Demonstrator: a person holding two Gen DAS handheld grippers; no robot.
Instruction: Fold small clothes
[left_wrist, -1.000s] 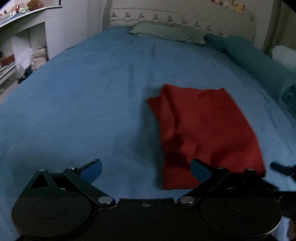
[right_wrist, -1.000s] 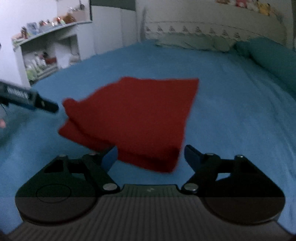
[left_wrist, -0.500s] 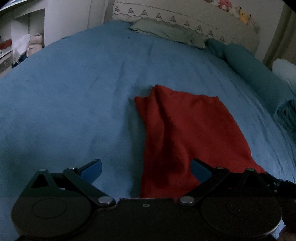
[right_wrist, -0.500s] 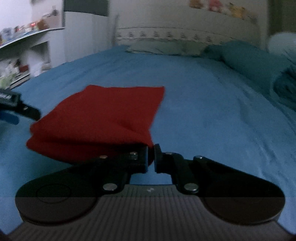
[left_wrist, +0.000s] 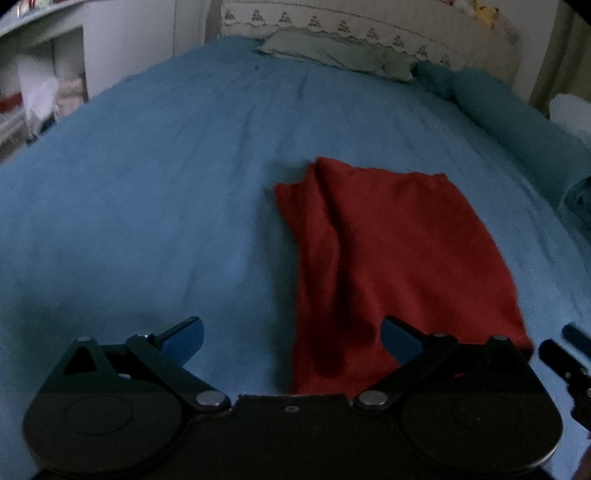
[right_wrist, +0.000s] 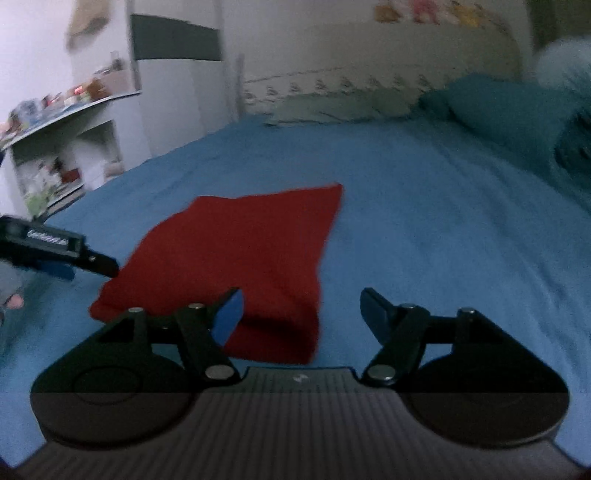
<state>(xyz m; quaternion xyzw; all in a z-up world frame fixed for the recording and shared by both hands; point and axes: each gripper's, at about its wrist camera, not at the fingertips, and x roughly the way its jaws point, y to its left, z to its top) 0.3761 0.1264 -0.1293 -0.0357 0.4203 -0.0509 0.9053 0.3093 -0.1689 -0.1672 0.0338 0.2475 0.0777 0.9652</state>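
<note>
A folded red cloth (left_wrist: 399, 251) lies flat on the blue bed cover (left_wrist: 147, 192), its long side running away from me. My left gripper (left_wrist: 293, 332) hovers open at the cloth's near left edge, and its pads touch nothing. My right gripper (right_wrist: 303, 306) is over the near right corner of the red cloth (right_wrist: 251, 251). Its jaws are opening, the corner lies between them, and neither pad presses on it. One of the left gripper's fingers (right_wrist: 99, 263) shows at the left of the right wrist view.
Pale green pillows (left_wrist: 332, 55) and a cream headboard (left_wrist: 369, 26) stand at the far end. A teal bolster (left_wrist: 517, 136) runs along the bed's right side. White shelves (right_wrist: 66, 158) with small items stand off the left. A hand (right_wrist: 11, 291) shows at the left edge.
Half a second ago my right gripper was shut on the cloth's near edge. It now stands open and the cloth rests on the bed. The left gripper has stayed open throughout.
</note>
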